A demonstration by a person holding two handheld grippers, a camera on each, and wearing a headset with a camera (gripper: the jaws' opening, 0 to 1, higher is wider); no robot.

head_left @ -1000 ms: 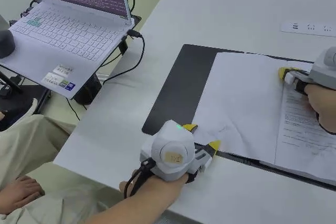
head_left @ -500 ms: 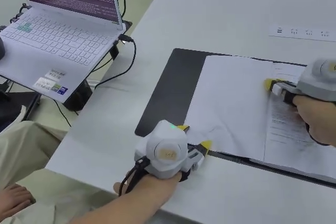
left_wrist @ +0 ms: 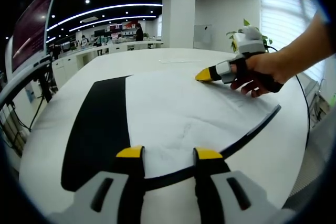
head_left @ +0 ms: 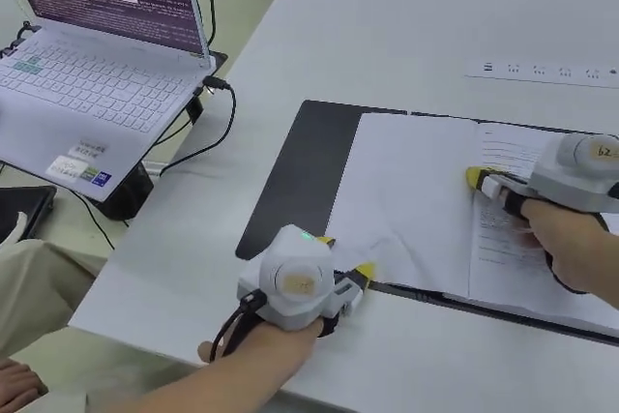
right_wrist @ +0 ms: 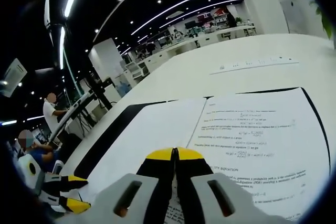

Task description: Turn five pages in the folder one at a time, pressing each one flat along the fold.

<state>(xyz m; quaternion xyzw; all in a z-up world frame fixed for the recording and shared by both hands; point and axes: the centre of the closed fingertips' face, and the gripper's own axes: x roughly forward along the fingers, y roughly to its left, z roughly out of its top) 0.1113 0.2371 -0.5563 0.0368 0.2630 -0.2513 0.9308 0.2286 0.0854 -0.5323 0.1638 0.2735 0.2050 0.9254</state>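
The folder (head_left: 300,176) runs off the right edge of the head view, so its far corners are lost to me. My right hand (head_left: 571,239) covers the lower middle of the printed page (head_left: 503,157), and the print there is too small to read (so are the lines on the laptop (head_left: 87,94) screen, itself cropped at the upper left). The body of my left gripper (head_left: 345,255) hides the near corner of the blank sheet (head_left: 406,191). I cannot tell whether its tips touch paper. In the right gripper view my right gripper (right_wrist: 175,154) blocks the lower stretch of the fold (right_wrist: 198,121), and the text beside it is blurred. Markings on the power strip (head_left: 542,72) are too small to make out.
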